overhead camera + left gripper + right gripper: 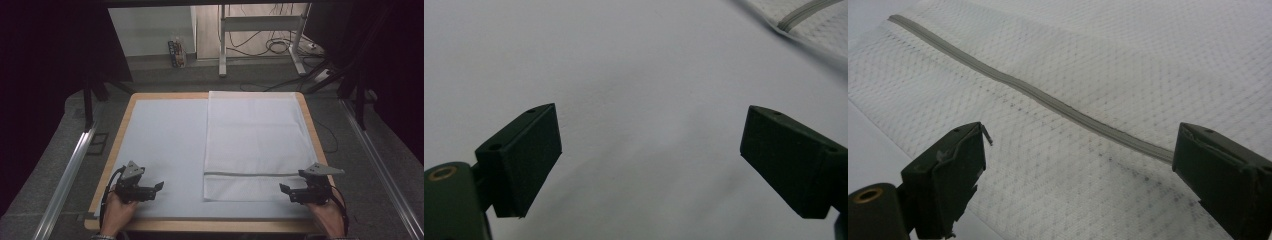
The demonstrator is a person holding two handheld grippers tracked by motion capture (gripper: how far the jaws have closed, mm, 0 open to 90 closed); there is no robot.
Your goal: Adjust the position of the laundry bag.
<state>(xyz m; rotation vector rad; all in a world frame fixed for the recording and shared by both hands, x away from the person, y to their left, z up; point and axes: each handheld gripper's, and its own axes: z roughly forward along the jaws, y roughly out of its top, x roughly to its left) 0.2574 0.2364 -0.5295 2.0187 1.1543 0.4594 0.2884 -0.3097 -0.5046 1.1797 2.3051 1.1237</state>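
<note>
A white mesh laundry bag (255, 142) lies flat on the right half of the table, with a grey zipper (250, 174) running across it near its front end. In the right gripper view the mesh bag (1128, 65) and its zipper (1048, 100) lie just ahead of the jaws. My right gripper (286, 190) is open at the bag's front right corner, pointing left. My left gripper (159, 187) is open over the bare white sheet, left of the bag, pointing right. In the left gripper view a corner of the bag (819, 25) shows at the top right.
A white sheet (165, 150) covers the wooden table (120, 127). Metal rails (65, 180) run along both sides of the table. Beyond the far edge stand a desk frame (260, 35) and loose cables on the floor.
</note>
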